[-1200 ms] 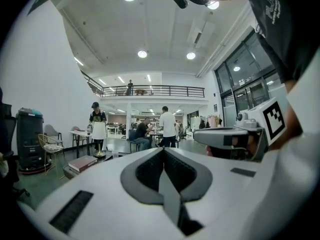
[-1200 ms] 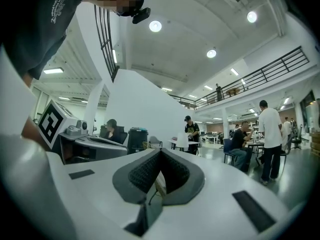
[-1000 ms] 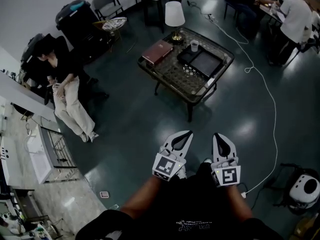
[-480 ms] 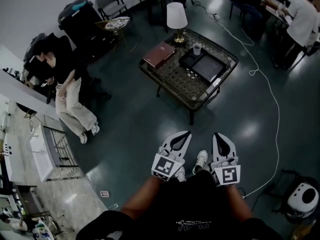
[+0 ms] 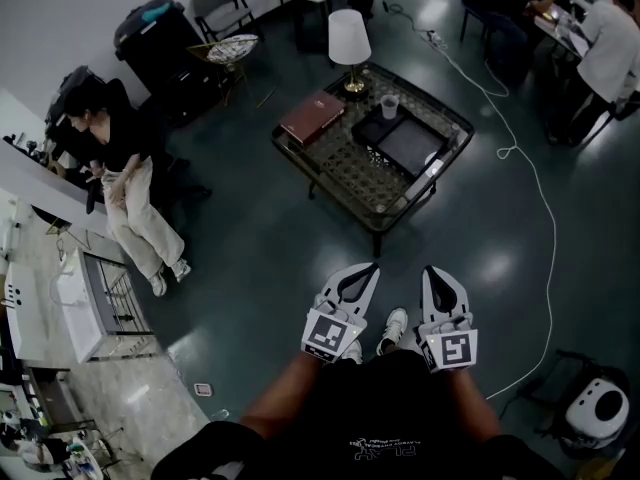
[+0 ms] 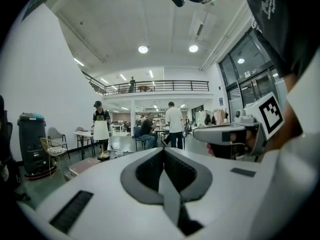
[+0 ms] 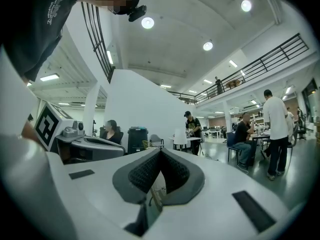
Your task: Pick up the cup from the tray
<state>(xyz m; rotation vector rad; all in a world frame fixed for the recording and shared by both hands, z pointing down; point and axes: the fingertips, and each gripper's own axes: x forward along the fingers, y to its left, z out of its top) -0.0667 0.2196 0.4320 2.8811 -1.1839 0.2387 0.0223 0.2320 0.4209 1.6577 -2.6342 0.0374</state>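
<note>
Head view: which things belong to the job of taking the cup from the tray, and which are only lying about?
For the job:
- cup
- tray, with the cup at its far corner
- left gripper and right gripper, both shut and empty

Lying about:
- lamp
- book
- low table, which only carries them

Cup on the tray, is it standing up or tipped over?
Standing up. The cup sits upright at the far edge of the tray, near the lamp, rim on top.
</note>
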